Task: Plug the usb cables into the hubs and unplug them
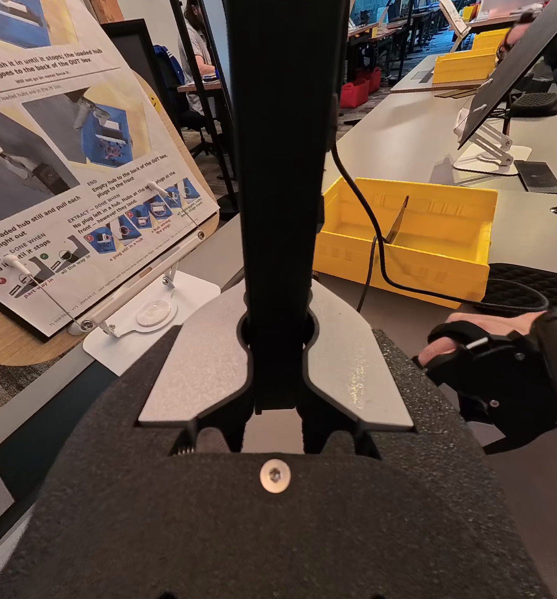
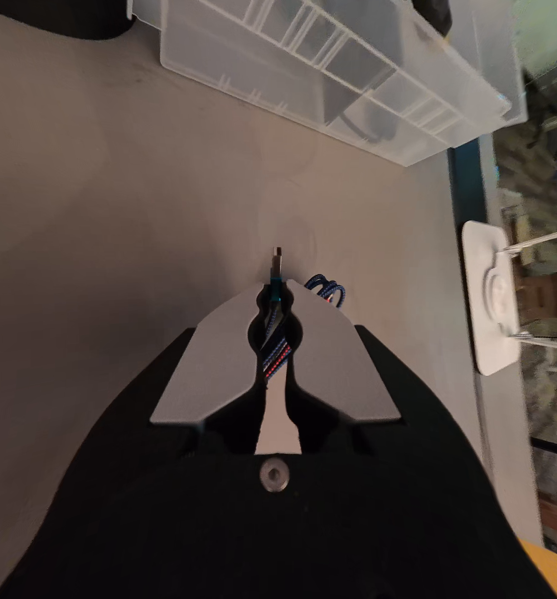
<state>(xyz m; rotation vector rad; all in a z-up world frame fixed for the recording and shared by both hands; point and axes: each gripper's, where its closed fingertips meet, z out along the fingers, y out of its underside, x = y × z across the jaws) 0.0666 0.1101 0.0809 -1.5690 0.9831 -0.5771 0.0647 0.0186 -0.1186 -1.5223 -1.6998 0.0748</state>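
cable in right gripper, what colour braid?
Blue braid with red and white flecks, teal collar at the plug; right wrist view.

A long black hub [image 1: 283,194] is clamped upright between the left hand-held gripper [image 1: 275,327] fingers; a yellow bin [image 1: 410,256] is seen behind on the surface [image 1: 400,142].

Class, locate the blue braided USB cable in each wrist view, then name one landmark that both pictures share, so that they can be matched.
Left wrist view: not in it.
Right wrist view: the USB cable is at the centre, clamped in the jaws of the right gripper, its metal plug pointing ahead.
Shared landmark: the white stand base, lower left in the left wrist view and, likely the same one, at the right edge in the right wrist view.
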